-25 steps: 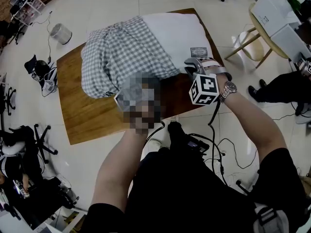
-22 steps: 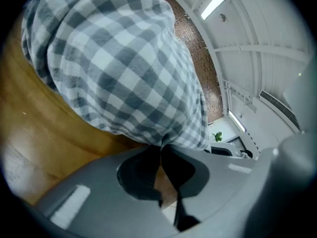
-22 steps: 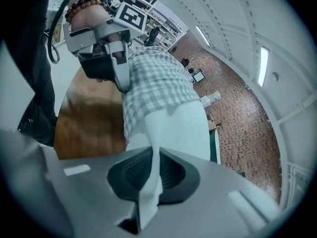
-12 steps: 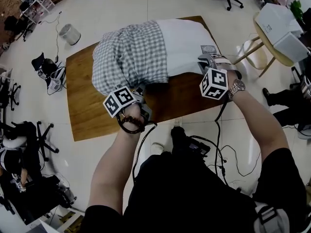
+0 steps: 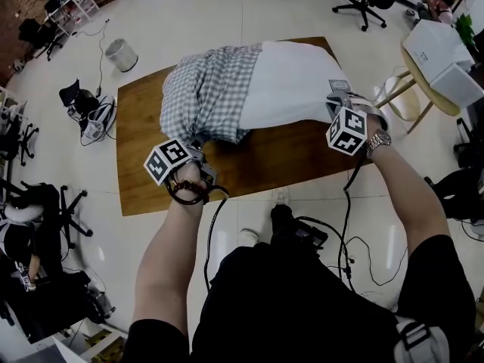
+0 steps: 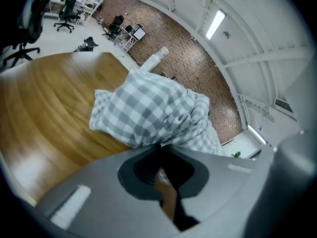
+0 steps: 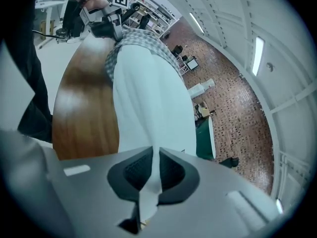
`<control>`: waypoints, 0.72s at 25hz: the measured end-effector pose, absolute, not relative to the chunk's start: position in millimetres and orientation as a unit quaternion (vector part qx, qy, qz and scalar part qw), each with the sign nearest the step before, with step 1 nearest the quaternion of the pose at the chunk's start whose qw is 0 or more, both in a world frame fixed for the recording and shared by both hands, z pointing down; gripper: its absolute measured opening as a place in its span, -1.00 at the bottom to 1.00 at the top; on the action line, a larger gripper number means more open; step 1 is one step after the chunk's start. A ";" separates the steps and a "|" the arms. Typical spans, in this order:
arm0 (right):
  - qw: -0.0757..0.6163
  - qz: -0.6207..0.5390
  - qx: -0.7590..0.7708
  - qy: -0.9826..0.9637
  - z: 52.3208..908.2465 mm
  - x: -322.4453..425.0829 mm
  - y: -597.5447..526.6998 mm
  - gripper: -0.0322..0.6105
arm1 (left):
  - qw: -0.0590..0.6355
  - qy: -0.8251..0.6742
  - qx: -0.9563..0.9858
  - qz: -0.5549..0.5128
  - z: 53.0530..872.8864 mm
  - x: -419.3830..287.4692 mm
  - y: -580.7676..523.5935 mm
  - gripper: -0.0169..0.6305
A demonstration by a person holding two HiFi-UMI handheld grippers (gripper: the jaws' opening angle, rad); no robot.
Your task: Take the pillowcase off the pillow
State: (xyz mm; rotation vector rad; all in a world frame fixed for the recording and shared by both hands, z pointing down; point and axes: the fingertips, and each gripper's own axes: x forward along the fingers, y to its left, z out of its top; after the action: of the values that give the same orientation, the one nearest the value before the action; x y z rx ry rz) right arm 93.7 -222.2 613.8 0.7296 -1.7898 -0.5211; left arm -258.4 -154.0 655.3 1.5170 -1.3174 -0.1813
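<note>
Head view: we see the white pillow (image 5: 291, 85) half inside the checked pillowcase (image 5: 206, 93) on the wooden surface (image 5: 144, 172).
Left gripper (image 5: 203, 148): fingers closed on pillowcase edge, pillow's 7 o'clock.
Right gripper (image 5: 338, 103): fingers closed on pillow corner, 3 o'clock.

Wooden table (image 5: 265, 159) beneath white pillow (image 5: 293, 85), checked pillowcase (image 5: 204, 97)

One white pillow (image 5: 295, 82), one checked pillowcase (image 5: 208, 89), one wooden counter (image 5: 265, 161), one white waste bin (image 5: 121, 54), and two tongs: the left tongs (image 5: 200, 145) and the right tongs (image 5: 334, 99).
</note>
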 end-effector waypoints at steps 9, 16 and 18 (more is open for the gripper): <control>0.534 -0.189 0.285 -0.773 618.6 77.3 -202.7 -0.51 | 0.573 -0.499 0.650 -0.017 660.6 -225.1 -129.7 -0.92; 0.531 -0.180 0.270 -0.782 605.6 57.2 -179.8 -0.32 | 0.578 -0.451 0.680 -0.011 635.1 -200.0 -117.0 -0.89; 0.534 -0.181 0.268 -0.781 602.5 55.0 -173.0 -0.32 | 0.577 -0.440 0.688 -0.010 624.6 -194.3 -114.0 -0.89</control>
State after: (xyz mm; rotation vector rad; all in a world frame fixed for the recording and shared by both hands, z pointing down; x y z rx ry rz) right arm 55.0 -173.0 602.5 0.6376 -1.8619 -0.4309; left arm -194.3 -114.0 624.6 1.6113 -1.0299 -0.0233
